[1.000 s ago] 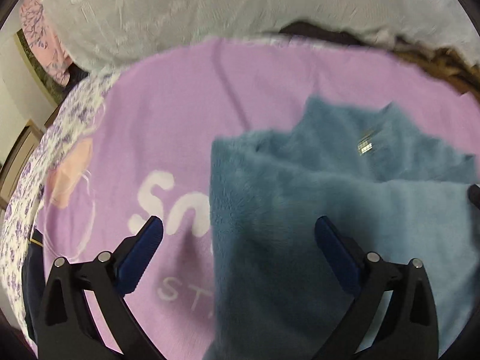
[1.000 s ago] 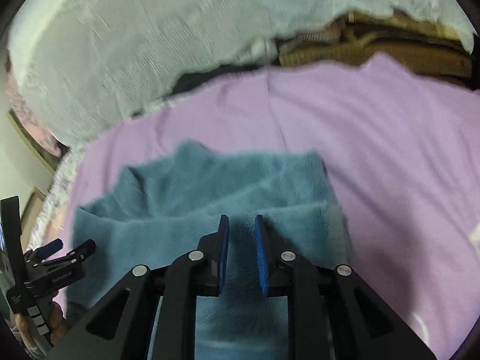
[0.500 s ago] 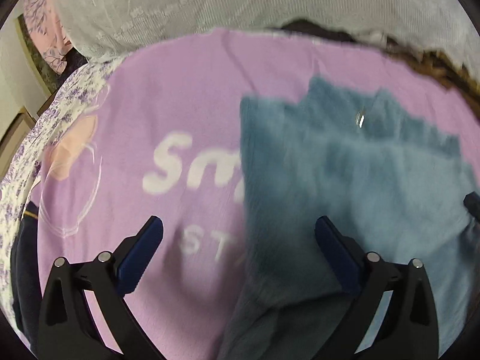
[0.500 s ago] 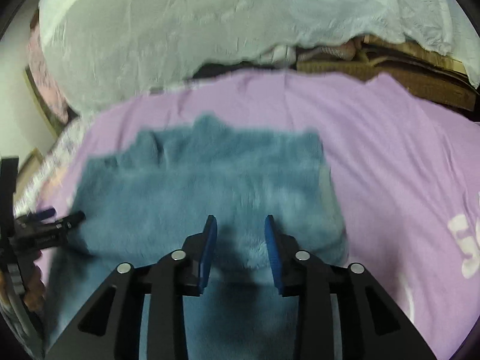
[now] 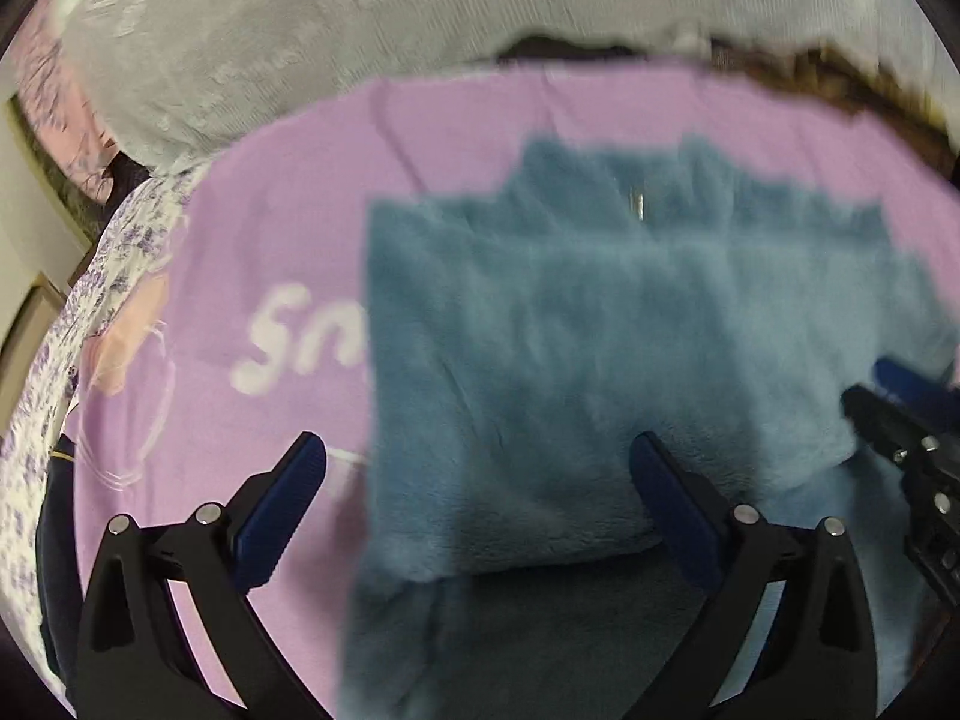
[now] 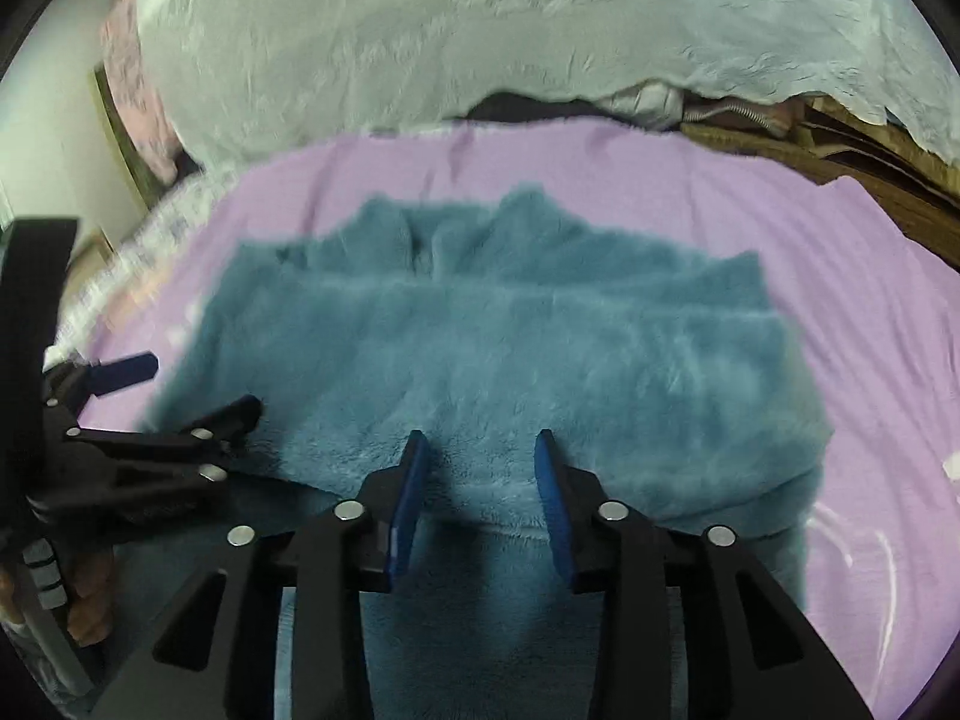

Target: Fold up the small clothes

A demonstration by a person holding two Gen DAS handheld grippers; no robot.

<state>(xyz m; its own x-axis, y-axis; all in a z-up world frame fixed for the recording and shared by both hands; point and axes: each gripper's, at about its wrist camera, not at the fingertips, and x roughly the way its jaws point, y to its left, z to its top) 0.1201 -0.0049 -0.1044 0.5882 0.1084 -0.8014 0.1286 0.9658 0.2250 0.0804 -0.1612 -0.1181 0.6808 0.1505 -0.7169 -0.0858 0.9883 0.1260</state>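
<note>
Lying folded on the purple sheet (image 6: pixel 840 276), the fuzzy blue garment (image 6: pixel 498 354) sits under both claws. The right claw (image 6: pixel 478 456) has just been opening, jaws partly apart over the fleece, gripping nothing. The left claw (image 5: pixel 474 459) gapes wide, empty.

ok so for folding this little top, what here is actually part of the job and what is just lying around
Part of the job:
- blue fleece top, partly folded
- left hand-held gripper, open
- right hand-held gripper, open; its jaws have just been opening, nothing pinched between them

Just lying about:
- purple printed sheet underneath
- white blanket behind
- floral fabric at the left edge
</note>
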